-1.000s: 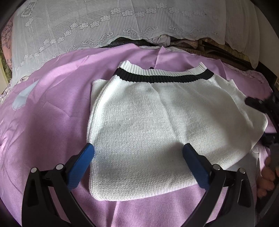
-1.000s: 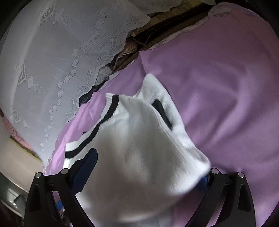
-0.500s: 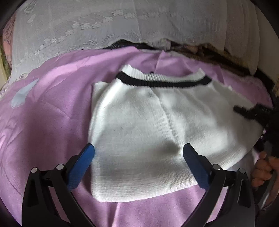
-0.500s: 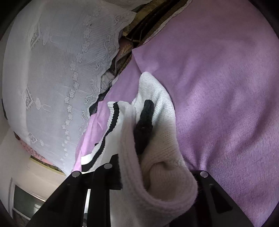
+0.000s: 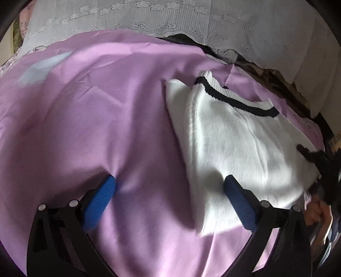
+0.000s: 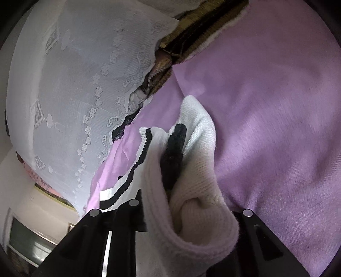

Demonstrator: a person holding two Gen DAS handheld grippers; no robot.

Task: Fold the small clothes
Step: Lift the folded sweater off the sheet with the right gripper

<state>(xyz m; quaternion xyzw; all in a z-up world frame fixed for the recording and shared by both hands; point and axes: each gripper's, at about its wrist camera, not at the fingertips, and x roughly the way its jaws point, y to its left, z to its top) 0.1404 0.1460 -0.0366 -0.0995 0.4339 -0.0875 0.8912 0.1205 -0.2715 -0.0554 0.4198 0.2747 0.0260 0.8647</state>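
Observation:
A small white knit sweater (image 5: 234, 144) with a black stripe at its ribbed hem lies folded on a purple sheet (image 5: 106, 119). My left gripper (image 5: 168, 194) is open and empty, its blue pads low over the sheet, the right pad (image 5: 238, 202) at the sweater's near left corner. My right gripper (image 6: 170, 170) is shut on the sweater's edge (image 6: 200, 191), bunching the knit around its fingers. It also shows at the right edge of the left wrist view (image 5: 313, 155).
A white lace cover (image 5: 170, 19) runs along the far side of the sheet, with dark patterned fabric (image 5: 266, 70) under its edge. A pale blue patch (image 5: 40, 70) lies on the sheet at far left. The person's hand (image 5: 317, 213) holds the right gripper.
My left gripper has swung left, so the sweater now lies to its right. My right gripper closed on the sweater's edge and still holds it.

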